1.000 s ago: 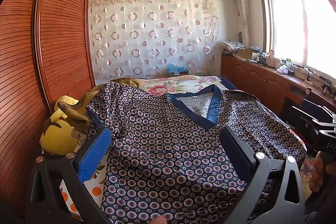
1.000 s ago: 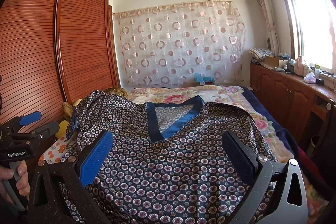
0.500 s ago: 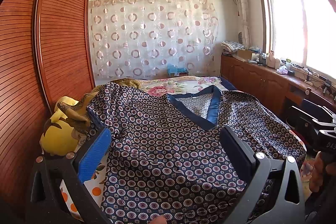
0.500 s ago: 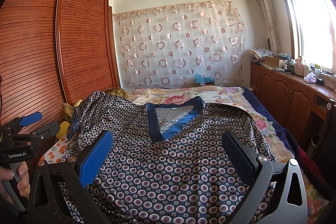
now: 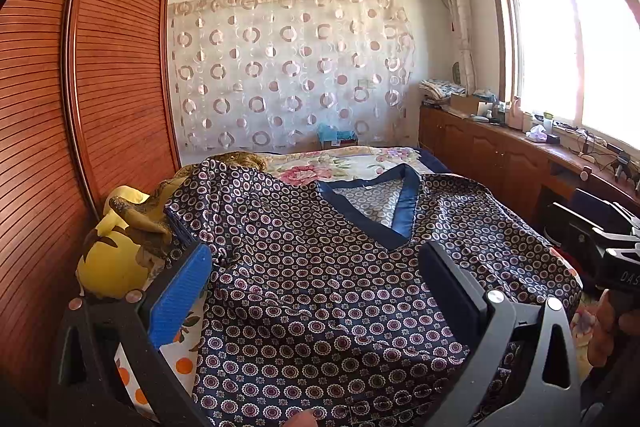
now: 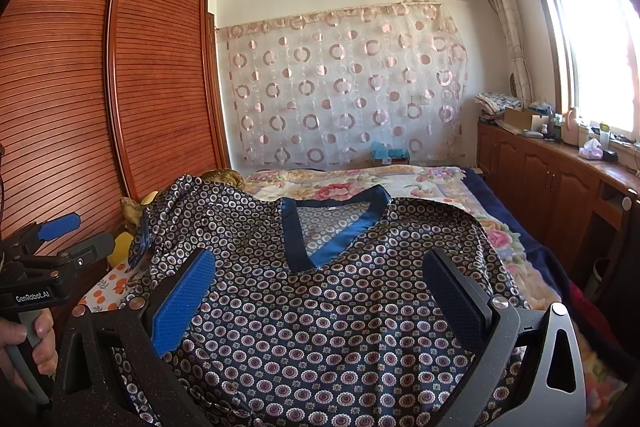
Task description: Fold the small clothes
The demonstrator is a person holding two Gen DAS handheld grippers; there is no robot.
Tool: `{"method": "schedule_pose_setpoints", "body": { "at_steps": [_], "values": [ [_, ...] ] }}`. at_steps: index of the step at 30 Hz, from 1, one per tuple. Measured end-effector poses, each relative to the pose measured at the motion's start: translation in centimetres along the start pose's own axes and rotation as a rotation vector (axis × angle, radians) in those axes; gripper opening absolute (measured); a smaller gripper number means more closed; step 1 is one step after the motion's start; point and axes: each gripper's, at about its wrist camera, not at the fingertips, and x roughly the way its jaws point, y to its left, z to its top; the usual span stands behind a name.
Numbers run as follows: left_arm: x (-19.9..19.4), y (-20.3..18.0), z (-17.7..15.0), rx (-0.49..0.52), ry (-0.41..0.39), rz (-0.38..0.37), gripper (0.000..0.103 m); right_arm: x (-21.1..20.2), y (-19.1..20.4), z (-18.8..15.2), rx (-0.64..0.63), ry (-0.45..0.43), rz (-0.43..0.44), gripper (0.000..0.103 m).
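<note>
A dark navy patterned top [image 5: 320, 291] with a blue V-neck band [image 5: 404, 211] lies spread flat on the bed, collar away from me. It also shows in the right wrist view [image 6: 320, 315]. My left gripper [image 5: 316, 287] is open and empty, held above the garment's lower left part. My right gripper [image 6: 320, 291] is open and empty above the garment's lower middle. The left gripper's handle shows at the left edge of the right wrist view [image 6: 40, 267]. The left sleeve is bunched near the bed's left side.
A floral bedspread [image 6: 360, 187] covers the bed. A yellow plush toy [image 5: 108, 267] lies at the bed's left edge beside a slatted wooden wardrobe [image 5: 80, 107]. Wooden cabinets [image 6: 540, 167] under the window run along the right. A curtain [image 6: 340, 87] hangs behind.
The right wrist view has shifted slightly; the garment and both open grippers stay as they were.
</note>
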Motion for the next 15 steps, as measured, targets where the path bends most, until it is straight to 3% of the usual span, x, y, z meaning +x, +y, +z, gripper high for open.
{"method": "schedule_pose_setpoints", "body": {
  "at_steps": [15],
  "values": [
    [1.7, 1.1, -0.9, -0.011, 0.044, 0.032, 0.103, 1.8, 0.4, -0.3, -0.019, 0.017, 0.014, 0.103]
  ]
}}
